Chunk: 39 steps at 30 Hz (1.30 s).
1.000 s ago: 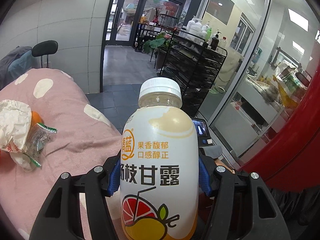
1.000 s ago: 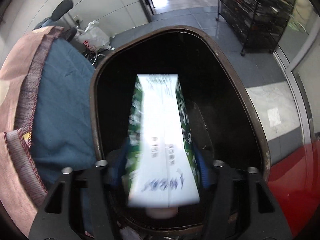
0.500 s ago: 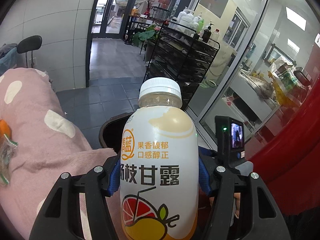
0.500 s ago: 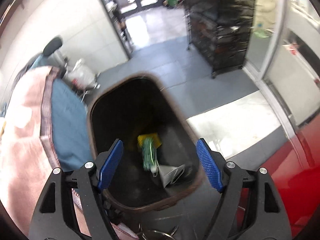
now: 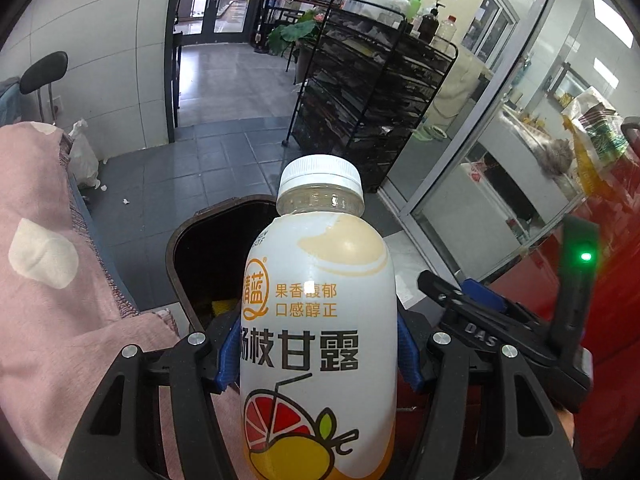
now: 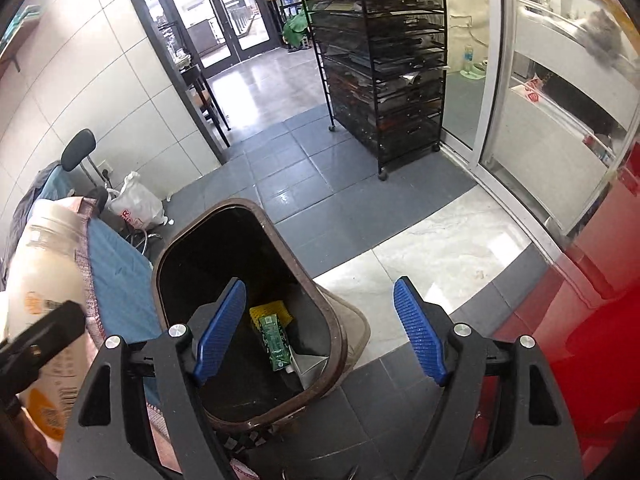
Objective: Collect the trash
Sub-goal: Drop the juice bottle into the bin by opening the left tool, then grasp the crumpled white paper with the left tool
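Left gripper (image 5: 318, 354): black plastic frame with triangular cut-outs, round silver screws at the pivots, blue ribbed pads (image 5: 226, 354). Right gripper (image 6: 320, 332): same black frame, silver screws and blue ribbed pads (image 6: 420, 332); raised "DAS" lettering on one finger, black rear module with a lit green lamp.

Carton (image 6: 275, 342) inside bin (image 6: 338, 344); bin on floor right of cloth-covered table (image 6: 116, 280); rack (image 6: 384, 60) behind.
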Tool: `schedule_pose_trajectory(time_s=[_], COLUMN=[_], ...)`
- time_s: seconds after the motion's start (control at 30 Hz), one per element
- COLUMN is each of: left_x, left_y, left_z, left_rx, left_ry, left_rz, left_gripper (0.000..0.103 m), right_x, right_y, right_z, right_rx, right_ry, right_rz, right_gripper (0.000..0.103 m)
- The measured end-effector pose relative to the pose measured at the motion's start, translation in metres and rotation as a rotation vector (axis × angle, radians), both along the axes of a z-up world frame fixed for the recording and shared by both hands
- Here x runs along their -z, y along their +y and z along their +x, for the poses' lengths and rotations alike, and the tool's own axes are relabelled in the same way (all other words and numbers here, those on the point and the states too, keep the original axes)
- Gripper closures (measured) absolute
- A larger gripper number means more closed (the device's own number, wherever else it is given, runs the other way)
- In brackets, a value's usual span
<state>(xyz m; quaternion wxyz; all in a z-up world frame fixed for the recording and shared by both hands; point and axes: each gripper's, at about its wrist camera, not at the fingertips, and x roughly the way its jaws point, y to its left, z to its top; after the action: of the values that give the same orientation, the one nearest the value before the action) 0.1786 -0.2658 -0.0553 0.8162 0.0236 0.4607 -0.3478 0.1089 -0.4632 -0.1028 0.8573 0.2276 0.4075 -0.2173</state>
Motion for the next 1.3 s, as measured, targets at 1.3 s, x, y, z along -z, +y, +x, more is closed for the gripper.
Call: schedule_pose_trajectory(time_s=[1.3], left_x=[-0.055], left_y=[0.187], left_z=[-0.036], left_rx=[-0.402], left_ry=[-0.221], left_rz=[-0.097], left_gripper=[0.015], right_x=[-0.050], right_y=[0.134], right_z=[0.043], right_rx=[-0.419], right_ry=[-0.112], right_rz=[-0.030], right_gripper=[0.025])
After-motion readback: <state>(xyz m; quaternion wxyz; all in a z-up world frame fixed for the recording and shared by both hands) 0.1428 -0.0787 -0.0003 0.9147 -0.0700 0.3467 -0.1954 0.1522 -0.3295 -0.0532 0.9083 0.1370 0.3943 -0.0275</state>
